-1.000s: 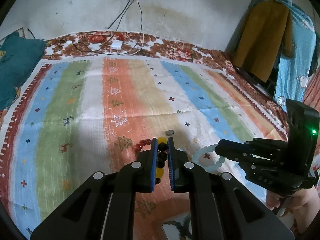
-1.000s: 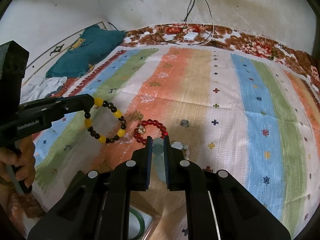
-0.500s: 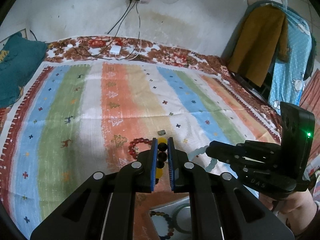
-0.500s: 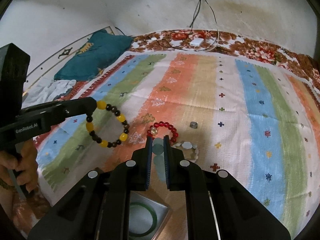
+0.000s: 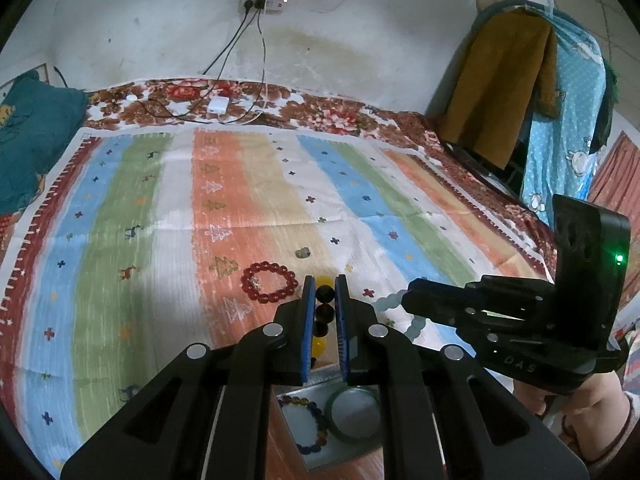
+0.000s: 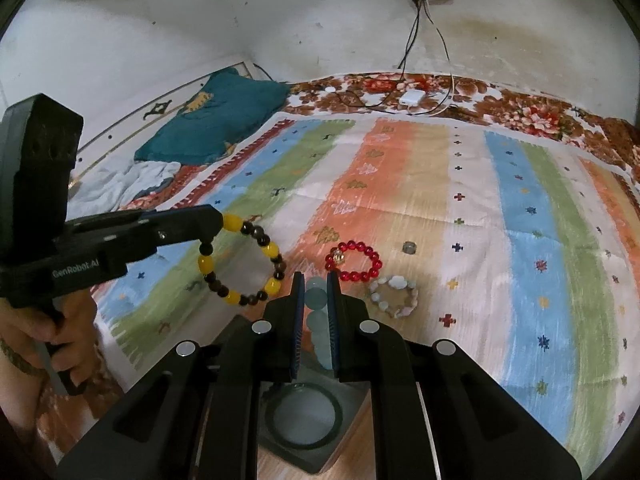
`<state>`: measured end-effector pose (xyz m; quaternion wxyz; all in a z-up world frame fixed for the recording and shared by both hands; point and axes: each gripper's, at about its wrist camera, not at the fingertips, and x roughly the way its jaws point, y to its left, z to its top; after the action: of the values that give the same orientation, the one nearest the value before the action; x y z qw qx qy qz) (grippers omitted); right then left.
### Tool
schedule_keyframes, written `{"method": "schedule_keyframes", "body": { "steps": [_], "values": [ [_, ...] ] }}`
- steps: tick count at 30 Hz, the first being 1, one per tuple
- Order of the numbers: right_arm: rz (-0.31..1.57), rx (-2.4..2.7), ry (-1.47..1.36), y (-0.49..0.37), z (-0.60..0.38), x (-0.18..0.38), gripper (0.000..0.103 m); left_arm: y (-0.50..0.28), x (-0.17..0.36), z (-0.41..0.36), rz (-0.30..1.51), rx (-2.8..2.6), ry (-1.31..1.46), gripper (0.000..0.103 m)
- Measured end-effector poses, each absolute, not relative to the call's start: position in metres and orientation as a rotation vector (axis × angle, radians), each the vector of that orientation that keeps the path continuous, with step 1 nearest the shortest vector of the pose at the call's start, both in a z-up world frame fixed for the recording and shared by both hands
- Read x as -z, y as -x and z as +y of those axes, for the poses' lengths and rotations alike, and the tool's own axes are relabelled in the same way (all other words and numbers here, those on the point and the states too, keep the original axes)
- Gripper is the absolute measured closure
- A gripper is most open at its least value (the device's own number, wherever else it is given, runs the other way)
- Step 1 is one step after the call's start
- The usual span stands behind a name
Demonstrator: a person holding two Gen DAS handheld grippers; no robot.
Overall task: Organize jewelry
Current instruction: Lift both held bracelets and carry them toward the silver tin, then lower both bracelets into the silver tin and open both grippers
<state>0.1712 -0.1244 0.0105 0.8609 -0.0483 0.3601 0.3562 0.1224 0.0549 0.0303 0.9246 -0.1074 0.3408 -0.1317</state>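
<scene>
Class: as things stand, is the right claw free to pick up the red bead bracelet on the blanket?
Probably not: the right claw is shut on the pale blue bracelet. The red bead bracelet lies unobstructed just ahead.

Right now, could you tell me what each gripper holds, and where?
Left gripper: yellow-and-dark bead bracelet, pinched across its strand. Right gripper: pale blue bead bracelet, likewise.

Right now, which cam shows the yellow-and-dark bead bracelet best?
Right wrist: the yellow-and-dark bead bracelet hangs as a full loop from the left tongs. Left wrist shows only a few beads between its own pads.
</scene>
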Motion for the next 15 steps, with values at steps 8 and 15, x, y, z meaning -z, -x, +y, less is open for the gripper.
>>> {"method": "schedule_keyframes", "body": {
  "steps": [8,15],
  "values": [
    [0.764,-0.760,0.097,-0.155,-0.129,-0.009,0.091,-0.107,-0.025,0.046,0.711,0.291,0.210,0.094],
    [0.791,-0.756,0.094,-0.143,-0.135,-0.001,0.091,-0.097,-0.019,0.037,0.730,0.297,0.195,0.094]
  ]
}}
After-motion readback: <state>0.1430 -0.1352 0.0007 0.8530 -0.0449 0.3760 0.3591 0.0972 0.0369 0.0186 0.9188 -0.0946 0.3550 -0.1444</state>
